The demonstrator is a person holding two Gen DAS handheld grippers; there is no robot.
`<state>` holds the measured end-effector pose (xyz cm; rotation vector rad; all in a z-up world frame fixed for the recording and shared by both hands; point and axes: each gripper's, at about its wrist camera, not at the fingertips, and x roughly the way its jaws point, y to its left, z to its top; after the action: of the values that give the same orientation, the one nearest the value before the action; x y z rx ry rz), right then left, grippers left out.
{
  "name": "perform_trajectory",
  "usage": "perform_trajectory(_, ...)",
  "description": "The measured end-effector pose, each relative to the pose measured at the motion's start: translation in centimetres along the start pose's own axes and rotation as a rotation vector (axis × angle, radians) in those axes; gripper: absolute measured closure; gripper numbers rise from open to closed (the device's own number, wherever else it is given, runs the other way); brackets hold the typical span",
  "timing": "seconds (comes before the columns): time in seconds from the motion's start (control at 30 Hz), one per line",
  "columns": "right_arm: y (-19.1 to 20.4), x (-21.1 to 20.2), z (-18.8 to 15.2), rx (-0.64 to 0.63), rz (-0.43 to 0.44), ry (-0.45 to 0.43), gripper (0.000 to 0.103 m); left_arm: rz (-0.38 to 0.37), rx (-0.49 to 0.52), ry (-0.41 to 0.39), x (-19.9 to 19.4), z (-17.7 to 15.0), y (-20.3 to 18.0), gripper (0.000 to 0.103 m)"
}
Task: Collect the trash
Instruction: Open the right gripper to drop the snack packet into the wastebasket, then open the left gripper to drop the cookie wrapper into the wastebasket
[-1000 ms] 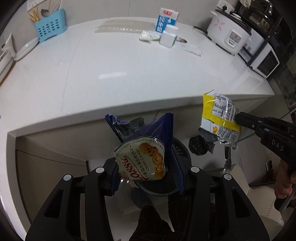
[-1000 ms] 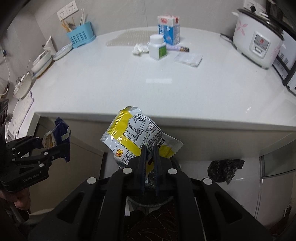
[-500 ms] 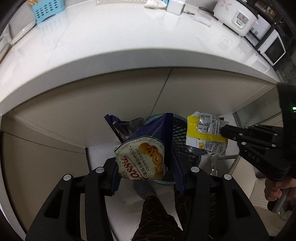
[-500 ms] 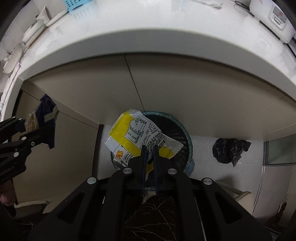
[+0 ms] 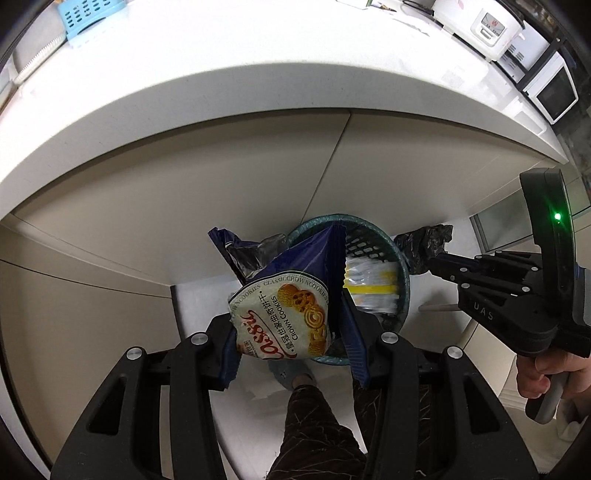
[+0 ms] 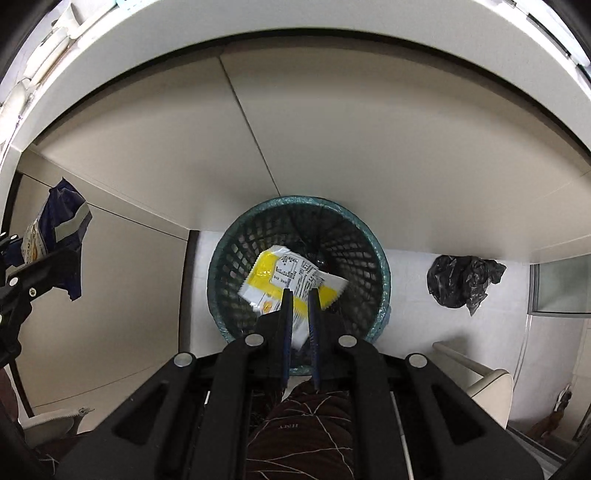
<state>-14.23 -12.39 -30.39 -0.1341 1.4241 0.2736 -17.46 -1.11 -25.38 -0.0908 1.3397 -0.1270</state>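
Lying flat in bin [image 6: 221,254], yellow wrapper [image 6: 291,278], long axis diagonal

You're looking down past a curved white glossy countertop [image 5: 229,74] overhanging flat beige cabinet panels [image 6: 332,147] split by a thin vertical seam. White tiled floor [image 6: 406,280] below, with a crumpled black plastic bag [image 6: 461,280] lying on it. White rice cooker [image 5: 487,26] and white microwave [image 5: 554,92] sit far right; light-blue perforated utensil caddy [image 5: 92,18] far left. Lighting is even.
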Motion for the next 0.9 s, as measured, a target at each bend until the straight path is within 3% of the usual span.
perform_trajectory(0.07,-0.2,0.0,0.0,0.003,-0.005,0.003,0.094,0.000,0.001,0.005,0.3,0.2,0.1,0.057)
perform_trajectory(0.3,-1.9,-2.9,-0.6,0.010,-0.009,-0.055,0.046,-0.017,0.010,0.030,2.0,0.5,-0.2,0.057)
perform_trajectory(0.47,-4.3,-5.1,-1.3,0.043,-0.010,-0.105,0.025,-0.032,0.038,0.058,4.0,0.8,-1.5,0.057)
perform_trajectory(0.6,-6.0,-6.2,-1.9,0.061,-0.021,-0.126,0.018,-0.021,0.055,0.077,5.3,1.2,-2.6,0.057)
perform_trajectory(0.9,-9.6,-7.1,-2.8,0.106,-0.031,-0.124,0.017,-0.050,0.072,0.088,7.5,1.8,-4.7,0.056)
